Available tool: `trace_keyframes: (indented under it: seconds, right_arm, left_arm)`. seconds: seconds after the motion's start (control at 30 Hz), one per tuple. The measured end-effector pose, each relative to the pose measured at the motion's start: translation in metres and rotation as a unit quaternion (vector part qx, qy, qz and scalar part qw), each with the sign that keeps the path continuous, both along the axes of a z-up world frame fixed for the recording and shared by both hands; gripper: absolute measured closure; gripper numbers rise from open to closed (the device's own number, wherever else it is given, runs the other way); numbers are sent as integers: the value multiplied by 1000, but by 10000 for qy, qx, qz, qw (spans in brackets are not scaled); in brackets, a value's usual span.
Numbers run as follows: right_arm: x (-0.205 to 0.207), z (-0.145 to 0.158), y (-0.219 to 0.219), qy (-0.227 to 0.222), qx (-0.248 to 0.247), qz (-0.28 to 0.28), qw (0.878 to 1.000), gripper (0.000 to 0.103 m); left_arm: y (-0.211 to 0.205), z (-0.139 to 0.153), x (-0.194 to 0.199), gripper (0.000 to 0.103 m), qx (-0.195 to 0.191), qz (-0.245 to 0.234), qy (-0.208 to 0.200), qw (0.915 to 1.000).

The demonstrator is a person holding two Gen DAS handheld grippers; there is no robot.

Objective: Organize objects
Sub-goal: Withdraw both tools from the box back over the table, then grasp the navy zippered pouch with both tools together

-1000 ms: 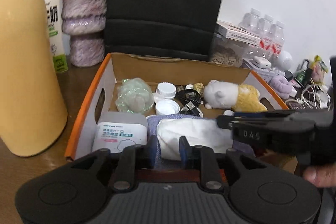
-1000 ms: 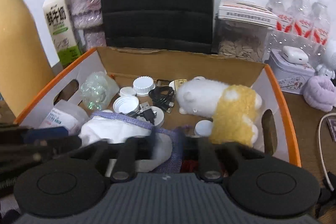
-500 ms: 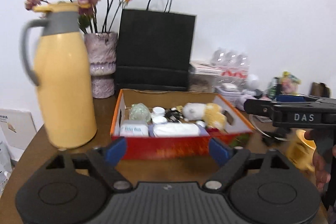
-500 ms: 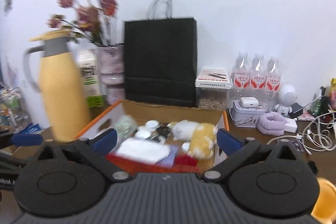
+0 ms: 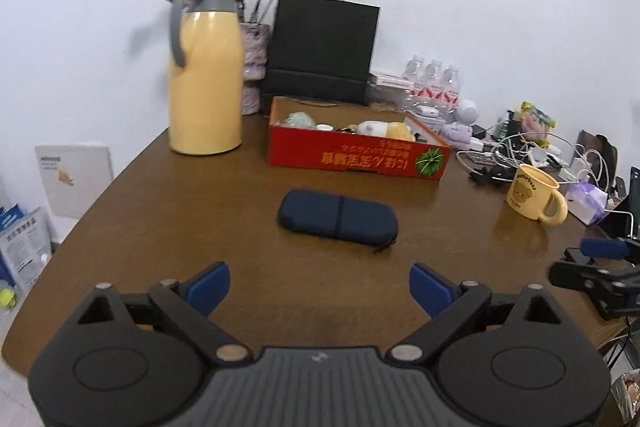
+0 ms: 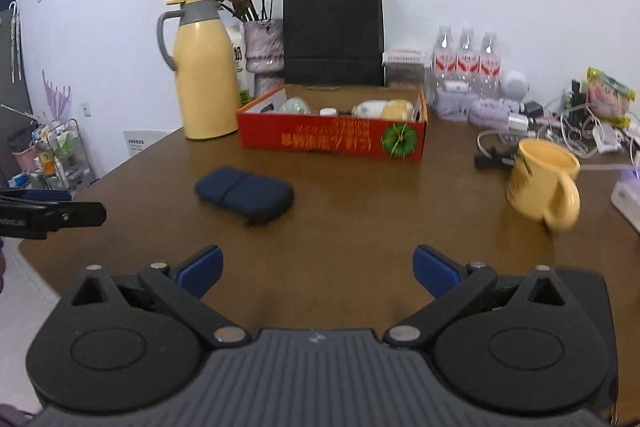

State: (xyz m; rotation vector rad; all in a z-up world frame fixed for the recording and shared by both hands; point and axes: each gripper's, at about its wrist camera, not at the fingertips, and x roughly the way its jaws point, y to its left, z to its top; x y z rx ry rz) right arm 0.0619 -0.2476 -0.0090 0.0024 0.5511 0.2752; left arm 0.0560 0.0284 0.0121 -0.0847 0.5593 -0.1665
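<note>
Hovering over the near part of the brown table (image 5: 168,211), the left gripper (image 5: 319,285) has its blue-padded jaws spread wide with nothing between them; they have just been opening. The right gripper (image 6: 318,269) sits beside it, jaws likewise splayed apart and empty, also having just opened. Each gripper shows at the edge of the other's view as a black bar.

Just beyond the fingertips, a dark blue zip case (image 5: 338,219) lies flat on the bare wood, apart from everything else. Off to the right, near the table's edge, a yellow mug (image 6: 542,183) with a bear print stands upright, handle turned toward the camera.

Farther back sits the red cardboard box (image 5: 356,157), its printed side facing the grippers. Inside it, a white-and-yellow plush toy (image 6: 384,108), a pale green wrapped bundle (image 5: 298,119) and a small white cap can be made out over the rim; the rest of the contents is hidden by the box wall. Left of the box stands a tall yellow thermos jug (image 5: 206,75) with a grey handle. Behind these, against the white wall, are a vase of dried roses (image 6: 262,47), a black paper bag (image 5: 324,47), three water bottles (image 6: 466,59) and a tangle of white cables (image 5: 520,151).
</note>
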Motion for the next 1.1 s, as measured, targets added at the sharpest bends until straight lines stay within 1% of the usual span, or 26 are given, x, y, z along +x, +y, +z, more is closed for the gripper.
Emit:
trace_keyframes:
  seconds: [0.07, 0.17, 0.2, 0.27, 0.33, 0.4, 0.47, 0.53, 0.57, 0.63, 0.67, 0.7, 0.73, 0.8, 0.83, 0.87, 0.93, 0.97, 1.0, 1.1]
  right_arm:
    - [-7, -2, 1, 43, 145, 62, 9999, 0]
    - [-5, -5, 10, -33, 44, 63, 10000, 0]
    - [-1, -8, 14, -29, 30, 89, 10000, 0]
    - [12, -15, 20, -24, 66, 151, 9999, 0]
    - [33, -26, 27, 35, 129, 88, 9999, 0]
    - [57, -36, 33, 71, 206, -53, 9997, 0]
    - [81, -43, 39, 102, 353, -146, 9992, 0]
    - [105, -50, 46, 202, 561, -80, 9982, 1]
    - [116, -54, 50, 259, 668, -36, 9974, 4]
    - [139, -63, 58, 441, 924, 33, 9947, 13]
    - [150, -68, 60, 598, 1105, 28, 9921, 23]
    - [160, -73, 61, 756, 1306, 5, 9886, 31]
    - [168, -78, 61, 877, 1483, -34, 9850, 33]
    - [178, -85, 64, 907, 1631, 8, 9824, 47]
    - [180, -86, 66, 872, 1585, 1, 9835, 49]
    - [181, -86, 67, 842, 1513, -3, 9849, 51]
    - [181, -86, 66, 864, 1454, 4, 9856, 57]
    - [178, -85, 63, 877, 1403, -3, 9862, 60]
    - [173, -84, 60, 869, 1324, -6, 9874, 61]
    - [148, -78, 45, 819, 1043, 13, 9912, 62]
  left_arm:
    - [2, -6, 1, 5, -70, 24, 54, 10000]
    - [-2, -18, 16, 5, -57, 39, 200, 9998]
    - [-2, -23, 21, 5, -48, 13, 201, 9998]
    - [-2, -29, 41, 5, -59, -74, 77, 9999]
    - [0, -34, 67, 5, -43, -78, -38, 10000]
    - [0, -39, 103, 6, 43, 51, -26, 10000]
    - [3, -45, 141, 6, -20, 71, 112, 9999]
    - [7, -53, 176, 12, -200, 0, 347, 9992]
    - [7, -57, 189, 17, -196, -7, 460, 9987]
    - [4, -64, 207, 24, -26, -104, 552, 9984]
    - [5, -67, 212, 26, -40, -168, 565, 9983]
    - [7, -70, 216, 27, -170, -228, 557, 9980]
    - [11, -72, 218, 32, -346, -294, 591, 9972]
    - [16, -75, 220, 58, -717, -504, 718, 9936]
    - [17, -76, 220, 60, -860, -520, 771, 9919]
    - [17, -76, 217, 64, -858, -443, 769, 9924]
    - [8, -74, 203, 67, -662, -328, 721, 9947]
    - [2, -73, 192, 69, -580, -305, 706, 9954]
    - [-2, -72, 182, 70, -577, -300, 716, 9953]
    - [-17, -70, 143, 75, -652, -388, 758, 9942]
